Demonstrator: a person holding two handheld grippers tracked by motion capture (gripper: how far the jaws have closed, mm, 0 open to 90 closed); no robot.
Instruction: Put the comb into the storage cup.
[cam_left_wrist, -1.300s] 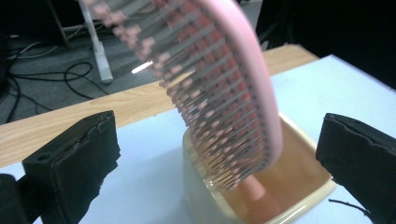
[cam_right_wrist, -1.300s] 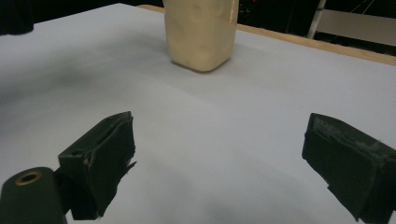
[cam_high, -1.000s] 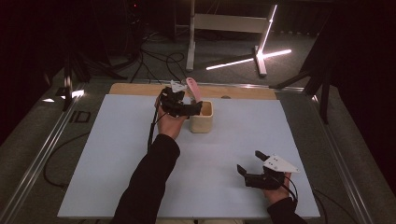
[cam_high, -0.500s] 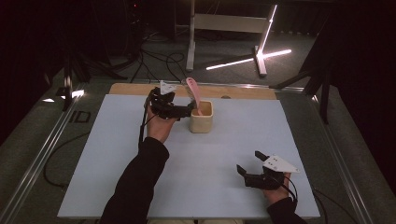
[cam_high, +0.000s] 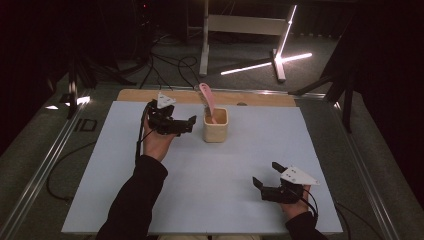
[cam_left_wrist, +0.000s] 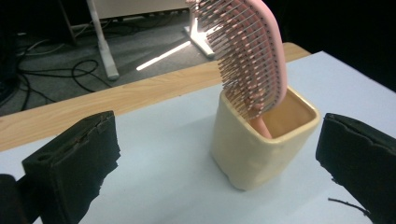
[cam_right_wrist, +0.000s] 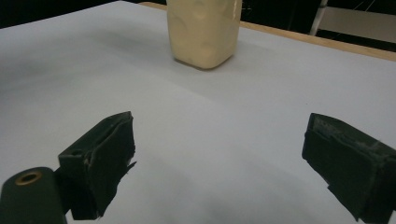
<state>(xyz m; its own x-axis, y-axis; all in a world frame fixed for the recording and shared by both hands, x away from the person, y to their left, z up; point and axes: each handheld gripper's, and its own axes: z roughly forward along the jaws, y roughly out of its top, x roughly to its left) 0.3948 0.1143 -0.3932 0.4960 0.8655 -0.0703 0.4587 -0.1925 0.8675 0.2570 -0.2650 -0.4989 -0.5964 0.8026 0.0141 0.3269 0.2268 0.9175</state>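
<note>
— The left claw (cam_high: 191, 123): what is it doing?
— Hovering just left of the cup (cam_high: 215, 125), jaws spread wide, gripping nothing.
— And the brush (cam_high: 207, 100)?
— Standing handle-down in the cup, leaning toward the desk's (cam_high: 125, 190) far edge.
— The right claw (cam_high: 258, 183)?
— Sitting low near the front of the desk — jaws gaping too, well apart from the cup.
</note>
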